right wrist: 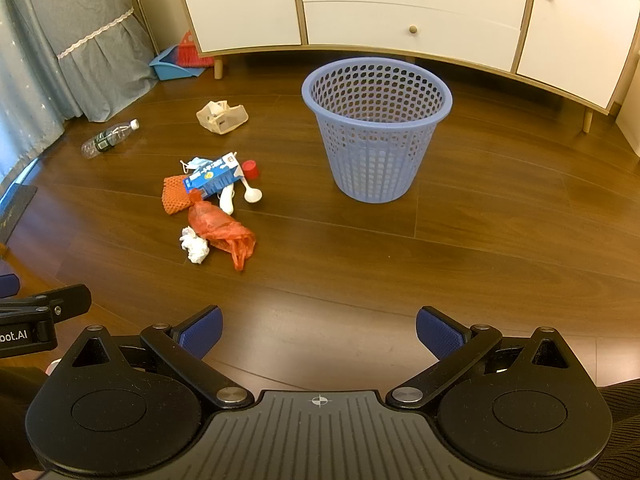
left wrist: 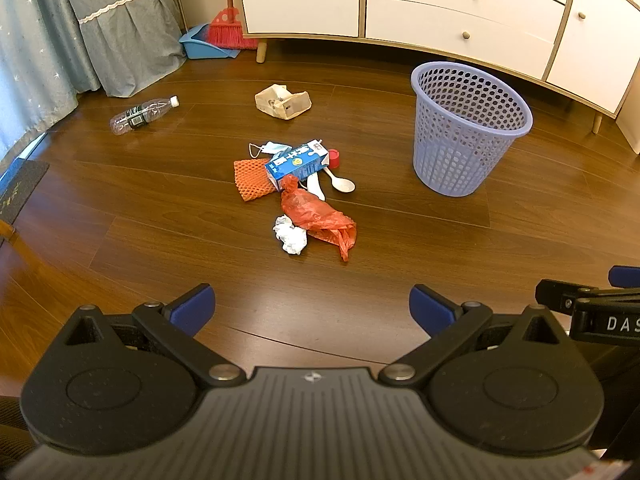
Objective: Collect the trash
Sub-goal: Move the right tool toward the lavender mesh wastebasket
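Observation:
Trash lies in a pile on the wood floor: a blue milk carton (left wrist: 297, 161) (right wrist: 214, 178), an orange foam net (left wrist: 250, 180) (right wrist: 174, 196), a red plastic bag (left wrist: 320, 218) (right wrist: 224, 228), crumpled white paper (left wrist: 291, 236) (right wrist: 195, 245), a white spoon (left wrist: 342, 182) (right wrist: 252, 194), a red cap (left wrist: 335, 158) (right wrist: 251, 168) and a face mask (left wrist: 272, 147). Farther back are a beige wrapper (left wrist: 283, 101) (right wrist: 222, 117) and a clear bottle (left wrist: 143, 115) (right wrist: 108, 138). A blue mesh bin (left wrist: 466, 128) (right wrist: 376, 128) stands upright to the right. My left gripper (left wrist: 312, 312) and right gripper (right wrist: 319, 332) hover open and hold nothing, well short of the pile.
A white sideboard (left wrist: 460, 12) (right wrist: 400, 12) on wooden legs runs along the back. A red broom and blue dustpan (left wrist: 212, 42) (right wrist: 176, 62) sit in the corner by a grey curtain (left wrist: 112, 32). A dark mat (left wrist: 18, 188) lies at the left edge.

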`<state>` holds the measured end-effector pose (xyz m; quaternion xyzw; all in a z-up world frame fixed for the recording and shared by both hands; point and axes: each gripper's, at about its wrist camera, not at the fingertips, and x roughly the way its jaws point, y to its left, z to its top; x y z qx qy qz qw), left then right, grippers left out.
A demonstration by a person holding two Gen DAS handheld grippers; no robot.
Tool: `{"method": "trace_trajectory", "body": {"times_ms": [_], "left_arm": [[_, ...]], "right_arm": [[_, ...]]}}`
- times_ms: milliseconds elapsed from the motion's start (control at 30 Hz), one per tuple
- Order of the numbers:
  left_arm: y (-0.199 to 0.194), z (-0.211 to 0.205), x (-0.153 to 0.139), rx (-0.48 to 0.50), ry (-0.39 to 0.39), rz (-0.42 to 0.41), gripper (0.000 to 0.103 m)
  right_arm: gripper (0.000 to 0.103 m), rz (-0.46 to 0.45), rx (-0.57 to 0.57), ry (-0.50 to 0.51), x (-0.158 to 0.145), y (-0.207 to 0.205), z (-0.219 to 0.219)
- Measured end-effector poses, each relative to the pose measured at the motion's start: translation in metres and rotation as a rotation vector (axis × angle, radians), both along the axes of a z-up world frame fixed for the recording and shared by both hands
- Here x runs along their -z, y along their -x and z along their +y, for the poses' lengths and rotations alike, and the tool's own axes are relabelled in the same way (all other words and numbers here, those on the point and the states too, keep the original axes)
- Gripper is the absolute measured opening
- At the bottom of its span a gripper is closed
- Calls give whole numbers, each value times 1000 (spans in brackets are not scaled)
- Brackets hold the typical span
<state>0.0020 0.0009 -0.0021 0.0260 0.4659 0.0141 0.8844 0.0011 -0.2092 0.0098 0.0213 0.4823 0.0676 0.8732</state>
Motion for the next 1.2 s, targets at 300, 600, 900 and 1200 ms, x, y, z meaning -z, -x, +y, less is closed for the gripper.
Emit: {"method": "trace_trajectory", "body": {"times_ms": [300,600,900,1200], "left_arm": [[-1,0,0,2,2,1,102],[-9,1,-2,2,17,2,102],[-41,4,-10,-20,19,-6,102],[-85,1,-3,-25,7,-11,102]], "right_arm": [[101,1,-3,-2,1,1,2],[101,-7,-18,-8,-4,-6,8],[101,-34,-46,-13,-10,-36,15],[93,-33,-10,-33,-2,-74,11]]}}
